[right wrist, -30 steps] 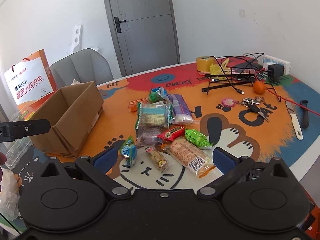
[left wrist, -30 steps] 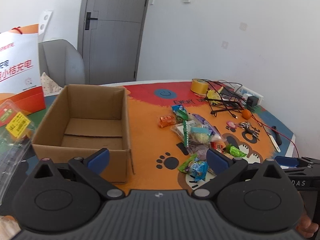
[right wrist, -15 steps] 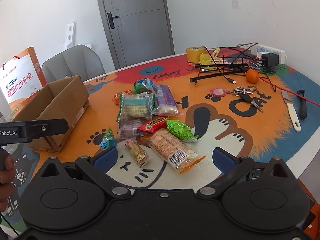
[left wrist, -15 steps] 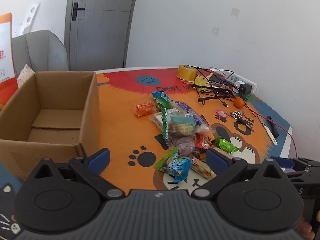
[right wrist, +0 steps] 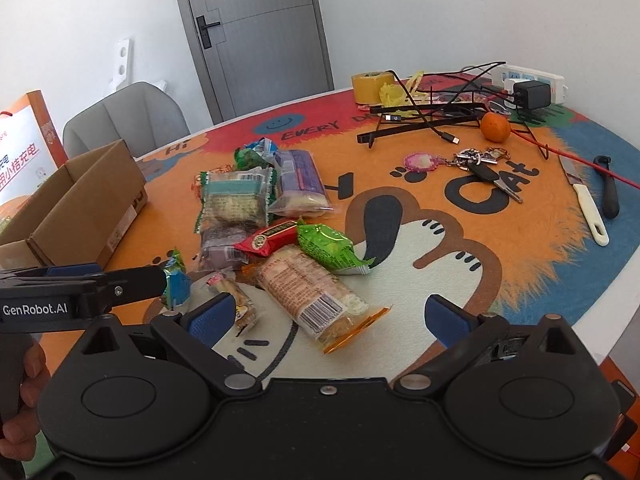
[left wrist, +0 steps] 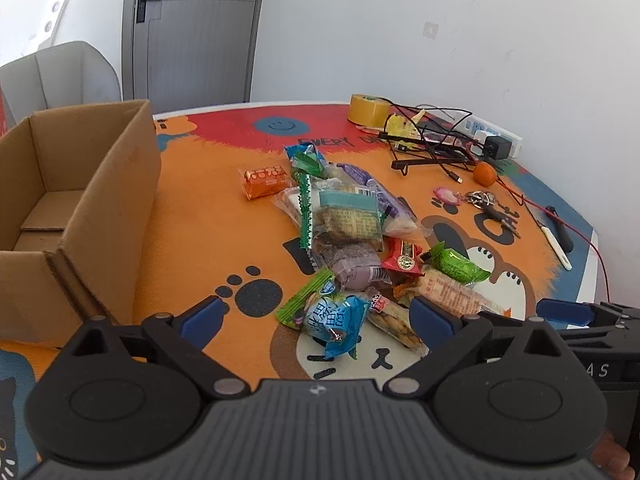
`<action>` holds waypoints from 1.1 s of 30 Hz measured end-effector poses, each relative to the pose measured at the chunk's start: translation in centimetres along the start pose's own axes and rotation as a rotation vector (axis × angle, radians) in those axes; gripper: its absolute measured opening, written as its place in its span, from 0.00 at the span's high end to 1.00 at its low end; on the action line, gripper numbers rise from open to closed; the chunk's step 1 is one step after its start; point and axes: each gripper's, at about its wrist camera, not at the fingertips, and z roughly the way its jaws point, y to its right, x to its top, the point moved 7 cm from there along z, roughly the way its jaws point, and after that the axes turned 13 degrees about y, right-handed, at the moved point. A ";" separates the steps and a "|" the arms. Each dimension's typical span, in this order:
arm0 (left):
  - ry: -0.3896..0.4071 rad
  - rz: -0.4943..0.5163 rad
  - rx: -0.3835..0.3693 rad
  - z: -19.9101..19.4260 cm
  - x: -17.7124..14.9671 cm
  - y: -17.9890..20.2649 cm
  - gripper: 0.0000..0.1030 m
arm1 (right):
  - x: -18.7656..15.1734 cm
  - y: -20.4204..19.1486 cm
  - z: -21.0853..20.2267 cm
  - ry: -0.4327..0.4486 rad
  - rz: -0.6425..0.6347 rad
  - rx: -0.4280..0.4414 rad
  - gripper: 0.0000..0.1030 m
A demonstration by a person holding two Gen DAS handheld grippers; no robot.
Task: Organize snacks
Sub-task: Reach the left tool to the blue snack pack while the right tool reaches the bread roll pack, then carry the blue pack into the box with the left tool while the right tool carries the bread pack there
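A pile of wrapped snacks (left wrist: 344, 224) lies mid-table; it also shows in the right wrist view (right wrist: 276, 216). An open, empty cardboard box (left wrist: 76, 200) stands to the left, also seen in the right wrist view (right wrist: 80, 204). My left gripper (left wrist: 316, 318) is open and empty, its jaws either side of a small blue packet (left wrist: 338, 322) at the near edge of the pile. My right gripper (right wrist: 326, 316) is open and empty over a long clear biscuit pack (right wrist: 316, 292). A green packet (right wrist: 326, 246) and a red packet (right wrist: 268, 238) lie beside it.
At the back right lie a tape roll (left wrist: 368, 109), tangled black cables (right wrist: 432, 116), a power strip (right wrist: 532, 84), an orange (right wrist: 495, 127), keys (right wrist: 476, 162) and a white-handled knife (right wrist: 586, 204). A grey chair (right wrist: 124, 120) and an orange paper bag (right wrist: 24, 148) stand behind the box.
Both grippers have moved in towards the snack pile. The left view has swung right, so the box has slid to the left edge. Both stay open.
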 end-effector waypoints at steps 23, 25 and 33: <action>-0.041 -0.013 0.028 3.4 -1.3 -0.6 0.45 | -0.8 -0.3 3.7 -0.024 -0.060 0.019 0.29; -0.042 -0.026 0.028 3.3 -1.3 -0.9 0.55 | -1.0 -0.7 3.5 -0.021 -0.078 0.019 0.37; -0.024 -0.019 0.011 1.9 -1.1 -0.9 0.73 | -1.0 -1.5 2.4 -0.023 -0.040 0.087 0.64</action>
